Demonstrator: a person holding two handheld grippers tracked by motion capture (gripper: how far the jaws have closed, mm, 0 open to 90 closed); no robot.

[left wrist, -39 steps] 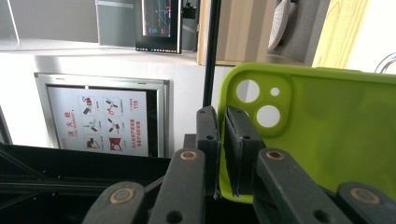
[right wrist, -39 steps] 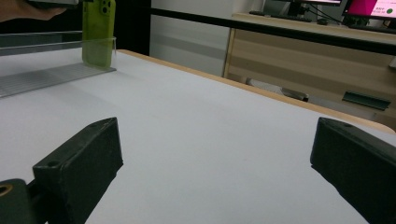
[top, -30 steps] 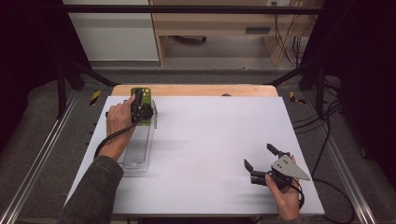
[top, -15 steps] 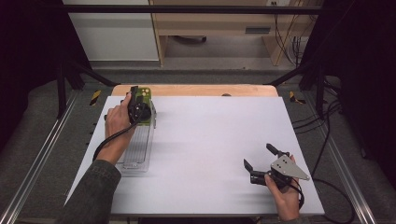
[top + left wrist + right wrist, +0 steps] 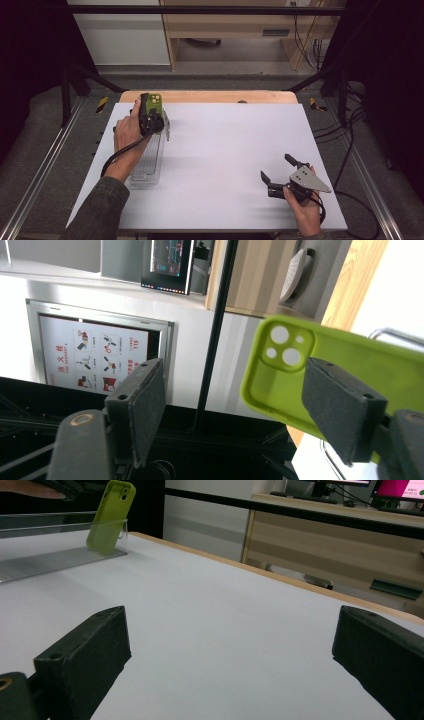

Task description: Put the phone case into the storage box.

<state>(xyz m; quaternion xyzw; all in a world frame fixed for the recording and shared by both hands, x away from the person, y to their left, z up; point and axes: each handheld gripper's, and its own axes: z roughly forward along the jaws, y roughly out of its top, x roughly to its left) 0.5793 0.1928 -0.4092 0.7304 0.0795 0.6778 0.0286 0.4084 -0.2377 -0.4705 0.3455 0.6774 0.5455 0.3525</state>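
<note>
My left claw point(image 5: 235, 410) has just been opening off the lime-green silicone phone case point(image 5: 345, 375), now leaning in the clear plastic tray point(image 5: 150, 160)'s far end: placed; only withdrawing remains. My right claw point(image 5: 235, 655) rests wide, empty.

One camera hangs above the person's side of the table point(image 5: 215, 165) and looks forward and down across the whole white top to the room's far wall. A second rides the left tool point(image 5: 230, 410), tipped up close beside the green phone case point(image 5: 350, 370). The third rides the right tool point(image 5: 230, 665), low over the table, facing across it; that same green phone case point(image 5: 110, 515) stands far off there.
</note>
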